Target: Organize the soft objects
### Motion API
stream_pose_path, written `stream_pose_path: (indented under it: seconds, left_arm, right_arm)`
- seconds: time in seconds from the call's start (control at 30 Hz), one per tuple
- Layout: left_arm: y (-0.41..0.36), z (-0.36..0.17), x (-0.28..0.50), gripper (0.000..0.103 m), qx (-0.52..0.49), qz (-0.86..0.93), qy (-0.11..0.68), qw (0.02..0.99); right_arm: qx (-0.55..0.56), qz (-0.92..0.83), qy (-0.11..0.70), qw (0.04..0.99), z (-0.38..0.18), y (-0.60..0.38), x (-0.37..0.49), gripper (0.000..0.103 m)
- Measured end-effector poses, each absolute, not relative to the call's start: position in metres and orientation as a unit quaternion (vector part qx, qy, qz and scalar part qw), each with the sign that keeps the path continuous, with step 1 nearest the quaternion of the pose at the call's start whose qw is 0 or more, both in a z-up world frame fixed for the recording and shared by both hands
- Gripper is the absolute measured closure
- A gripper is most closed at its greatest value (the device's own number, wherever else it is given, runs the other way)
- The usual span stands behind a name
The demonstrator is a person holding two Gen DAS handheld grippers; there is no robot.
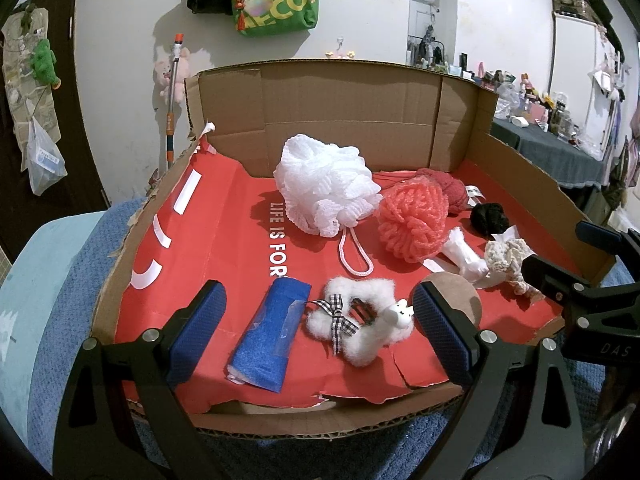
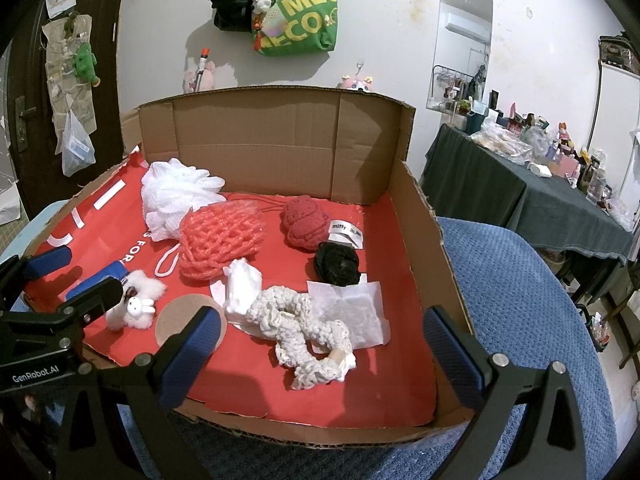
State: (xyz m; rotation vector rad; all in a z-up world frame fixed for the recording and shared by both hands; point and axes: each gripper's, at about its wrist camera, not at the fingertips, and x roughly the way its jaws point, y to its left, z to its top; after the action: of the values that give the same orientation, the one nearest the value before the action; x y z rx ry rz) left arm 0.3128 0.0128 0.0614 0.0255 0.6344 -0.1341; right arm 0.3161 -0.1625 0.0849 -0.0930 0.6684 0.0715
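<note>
A shallow cardboard box (image 1: 352, 104) (image 2: 280, 136) lined with red paper holds the soft things. At the back lie a white mesh bath pouf (image 1: 324, 184) (image 2: 176, 196), a coral net pouf (image 1: 412, 220) (image 2: 220, 240), a dark red knitted ball (image 1: 452, 188) (image 2: 306, 220) and a black scrunchie (image 1: 488, 218) (image 2: 336, 266). Near the front lie a blue sponge roll (image 1: 268, 336), a white fluffy star clip with a bunny (image 1: 360, 324) (image 2: 136, 304) and a cream crochet scrunchie (image 2: 304, 332) (image 1: 508, 258). My left gripper (image 1: 320, 328) hangs open over the sponge and the clip. My right gripper (image 2: 324, 348) is open around the crochet scrunchie.
A white folded piece (image 2: 242, 284) and a clear packet (image 2: 352, 312) lie mid-box, with a brown cardboard disc (image 2: 180, 316) beside them. The box rests on a blue towel (image 2: 520, 300). A cluttered dark table (image 2: 540, 200) stands right; bags (image 2: 296, 20) hang on the wall.
</note>
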Motion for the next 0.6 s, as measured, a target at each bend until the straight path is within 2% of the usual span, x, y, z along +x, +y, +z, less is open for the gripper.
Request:
stream_pose_path:
  seconds: [0.6]
  left_arm:
    - [0.0127, 0.0606, 0.3128, 0.008, 0.013, -0.066, 0.312, 0.948]
  right_arm:
    - [-0.047, 0.033, 0.328, 0.943, 0.0851, -0.1631, 0.3154, 0.0]
